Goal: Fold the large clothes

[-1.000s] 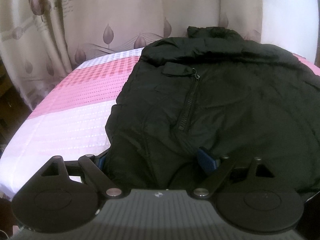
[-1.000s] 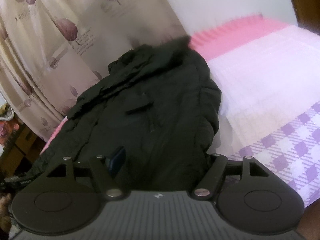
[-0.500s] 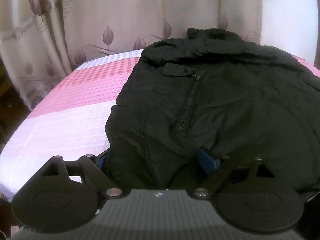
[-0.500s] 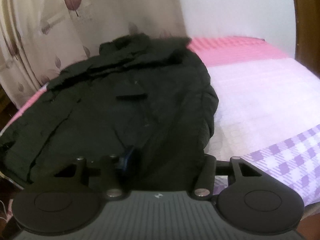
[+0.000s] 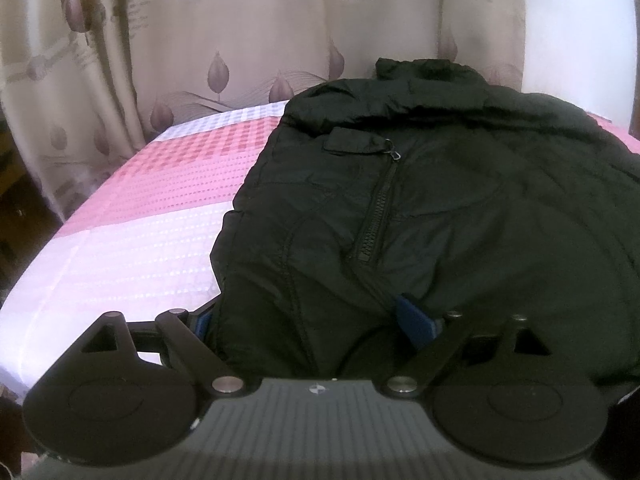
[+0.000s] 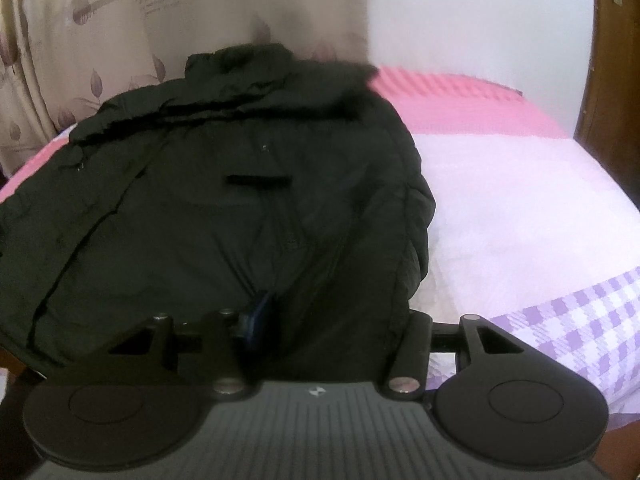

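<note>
A black padded jacket (image 5: 440,208) lies spread on the bed, zipper up and collar at the far side. My left gripper (image 5: 308,320) straddles its near hem with the jaws wide. One blue pad (image 5: 416,320) is sunk in a fold and the other sits at the jacket's left edge, with no squeeze visible. In the right wrist view the same jacket (image 6: 240,208) fills the left half. My right gripper (image 6: 332,320) has its jaws drawn in on the hem near the right corner. Its left pad (image 6: 258,316) presses into bunched fabric; the right fingertip is hidden behind the cloth.
The bed sheet (image 5: 140,240) is pink and white, and it runs to the right of the jacket (image 6: 500,208). A purple checked cloth (image 6: 580,320) covers the near right corner. A leaf-print curtain (image 5: 200,40) hangs behind the bed. Dark wood (image 6: 608,80) stands at the far right.
The right gripper's view rolled upright and shifted, and its fingers drew closer together on the jacket hem. The left gripper and the jacket around it look the same.
</note>
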